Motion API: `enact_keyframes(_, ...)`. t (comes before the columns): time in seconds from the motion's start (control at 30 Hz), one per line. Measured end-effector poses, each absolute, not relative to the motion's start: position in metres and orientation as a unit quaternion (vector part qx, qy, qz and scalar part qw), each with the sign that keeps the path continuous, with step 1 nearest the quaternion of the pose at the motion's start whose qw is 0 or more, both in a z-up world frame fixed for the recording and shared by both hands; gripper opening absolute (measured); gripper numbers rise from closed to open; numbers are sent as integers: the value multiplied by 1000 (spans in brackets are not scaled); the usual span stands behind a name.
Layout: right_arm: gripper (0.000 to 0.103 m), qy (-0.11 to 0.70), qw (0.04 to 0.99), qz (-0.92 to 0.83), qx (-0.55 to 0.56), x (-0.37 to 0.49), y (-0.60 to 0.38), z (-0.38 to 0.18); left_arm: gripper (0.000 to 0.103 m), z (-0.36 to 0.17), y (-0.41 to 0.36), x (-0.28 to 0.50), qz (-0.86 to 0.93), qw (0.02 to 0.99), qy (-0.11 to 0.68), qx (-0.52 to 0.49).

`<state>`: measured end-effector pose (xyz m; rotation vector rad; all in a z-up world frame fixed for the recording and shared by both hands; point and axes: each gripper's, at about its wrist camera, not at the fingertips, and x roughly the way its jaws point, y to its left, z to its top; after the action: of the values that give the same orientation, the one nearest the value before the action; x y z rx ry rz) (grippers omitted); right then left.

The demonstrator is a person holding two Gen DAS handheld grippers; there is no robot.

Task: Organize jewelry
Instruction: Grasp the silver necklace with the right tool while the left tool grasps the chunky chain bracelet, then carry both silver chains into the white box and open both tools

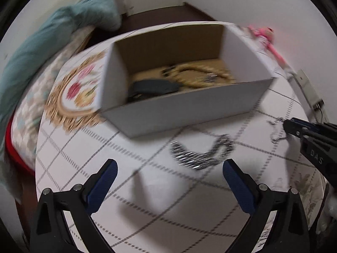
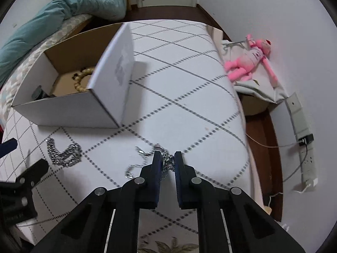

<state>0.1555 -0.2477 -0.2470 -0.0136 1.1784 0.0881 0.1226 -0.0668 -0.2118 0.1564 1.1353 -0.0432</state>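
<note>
A white cardboard box [image 1: 179, 109] stands on the quilted bed; inside lie a beige bead necklace [image 1: 202, 73] and a dark item [image 1: 151, 86]. The box also shows in the right wrist view [image 2: 69, 113]. A thick silver chain [image 1: 200, 154] lies on the quilt in front of the box, just ahead of my open, empty left gripper [image 1: 169, 168]. It shows in the right wrist view too [image 2: 63, 156]. My right gripper [image 2: 167, 158] is shut on a thin silver necklace [image 2: 145, 151], whose chain trails onto the quilt to its left. The right gripper appears at the right edge of the left wrist view [image 1: 286, 126].
A white quilt with grey diamond lines [image 2: 179, 73] covers the bed. A teal blanket [image 2: 63, 6] lies at the back left. A pink plush toy [image 2: 248, 63] sits on a cushion right of the bed. A power strip [image 2: 303, 130] hangs on the wall.
</note>
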Motion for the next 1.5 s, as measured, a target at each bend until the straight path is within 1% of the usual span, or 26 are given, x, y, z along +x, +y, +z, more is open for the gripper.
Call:
enact_keyframes(0.03, 12, 558, 829, 37, 2, 154, -252, -246, 102, -212, -75, 123, -31, 840, 536, 85)
enact_keyframes(0.1, 12, 561, 827, 32, 16, 151, -262, -247, 98, -216, -90, 125, -45, 837, 535, 107)
enact_keyframes(0.17, 12, 562, 826, 27, 20, 149, -268, -247, 85, -222, -102, 127, -56, 831, 539, 124)
enact_keyframes(0.2, 12, 563, 826, 24, 23, 148, -271, -247, 83, -226, -108, 129, -60, 828, 542, 132)
enact_keyframes(0.27, 12, 563, 825, 21, 36, 148, -277, -248, 74, -227, -114, 130, -66, 830, 536, 137)
enact_keyframes(0.3, 12, 563, 825, 19, 40, 148, -280, -248, 72, -228, -113, 133, -67, 830, 535, 141)
enact_keyframes(0.33, 12, 564, 825, 18, 44, 148, -281, -248, 62, -227, -113, 135, -72, 832, 532, 143)
enact_keyframes(0.37, 12, 564, 824, 17, 46, 148, -282, -248, 43, -227, -115, 136, -81, 832, 530, 141)
enact_keyframes(0.4, 12, 564, 824, 17, 48, 149, -282, -248, 33, -226, -117, 136, -97, 831, 531, 135)
enact_keyframes(0.43, 12, 565, 824, 16, 47, 149, -282, -248, 19, -226, -118, 138, -102, 830, 532, 134)
enact_keyframes(0.47, 12, 566, 823, 16, 47, 149, -282, -248, 11, -227, -122, 138, -107, 829, 532, 139)
enact_keyframes(0.57, 12, 570, 820, 21, 53, 150, -282, -248, 8, -224, -125, 140, -111, 829, 530, 136)
enact_keyframes(0.67, 12, 569, 820, 28, 64, 147, -280, -243, 8, -219, -119, 139, -120, 828, 536, 108)
enact_keyframes(0.9, 12, 558, 821, 69, 99, 138, -272, -216, 8, -176, -96, 124, -136, 842, 521, 46)
enact_keyframes(1.07, 12, 539, 829, 100, 107, 136, -262, -181, 8, -135, -75, 118, -143, 858, 493, 1)
enact_keyframes(1.23, 12, 513, 837, 141, 127, 141, -249, -133, 8, -88, -59, 125, -157, 872, 463, -36)
enact_keyframes(1.4, 12, 481, 852, 173, 115, 161, -229, -85, 8, -45, -43, 149, -153, 890, 426, -48)
enact_keyframes(1.5, 12, 477, 855, 179, 99, 182, -215, -71, 8, -26, -33, 169, -141, 900, 411, -44)
